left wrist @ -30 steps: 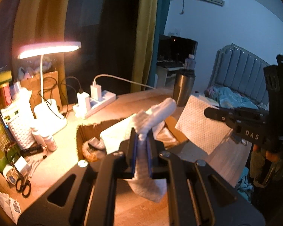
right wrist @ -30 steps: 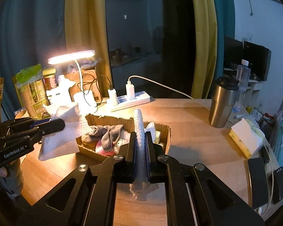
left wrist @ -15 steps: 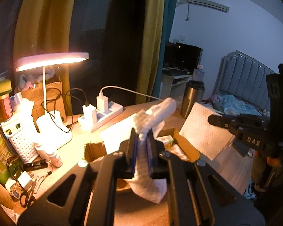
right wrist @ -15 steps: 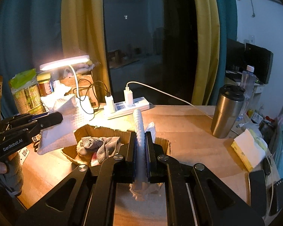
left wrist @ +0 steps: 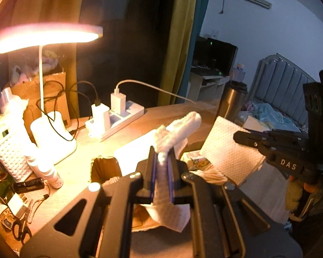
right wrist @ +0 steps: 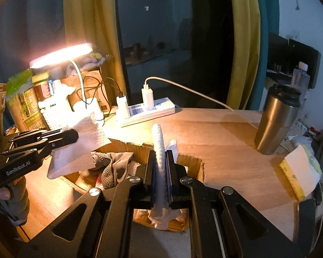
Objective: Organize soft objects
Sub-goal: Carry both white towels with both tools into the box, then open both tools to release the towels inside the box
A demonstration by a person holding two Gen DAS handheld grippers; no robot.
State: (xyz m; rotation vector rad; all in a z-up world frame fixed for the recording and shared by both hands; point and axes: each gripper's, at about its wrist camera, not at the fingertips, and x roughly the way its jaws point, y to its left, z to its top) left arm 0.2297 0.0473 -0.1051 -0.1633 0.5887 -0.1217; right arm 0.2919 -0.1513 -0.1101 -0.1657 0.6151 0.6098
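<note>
My left gripper (left wrist: 161, 157) is shut on a white textured cloth (left wrist: 176, 129), held above the table. In the right wrist view the left gripper (right wrist: 72, 136) shows at the left with that cloth (right wrist: 86, 137) hanging from it. My right gripper (right wrist: 160, 157) is shut on a second white cloth (right wrist: 159, 142), pinched edge-on; in the left wrist view the right gripper (left wrist: 239, 136) holds it as a flat sheet (left wrist: 228, 150). Both hang over an open cardboard box (right wrist: 199, 167) holding grey socks (right wrist: 114, 165) and other soft items.
A lit desk lamp (left wrist: 47, 36), a white power strip with chargers (right wrist: 148, 111), a steel tumbler (right wrist: 277, 120), a yellow-edged sponge (right wrist: 299, 172), a white basket (left wrist: 8, 148), small bottles and scissors (left wrist: 21, 232) stand on the wooden table (right wrist: 226, 129).
Both grippers have risen and come nearer the lamp and power strip, each still holding its cloth. The box now sits lower in both views.
</note>
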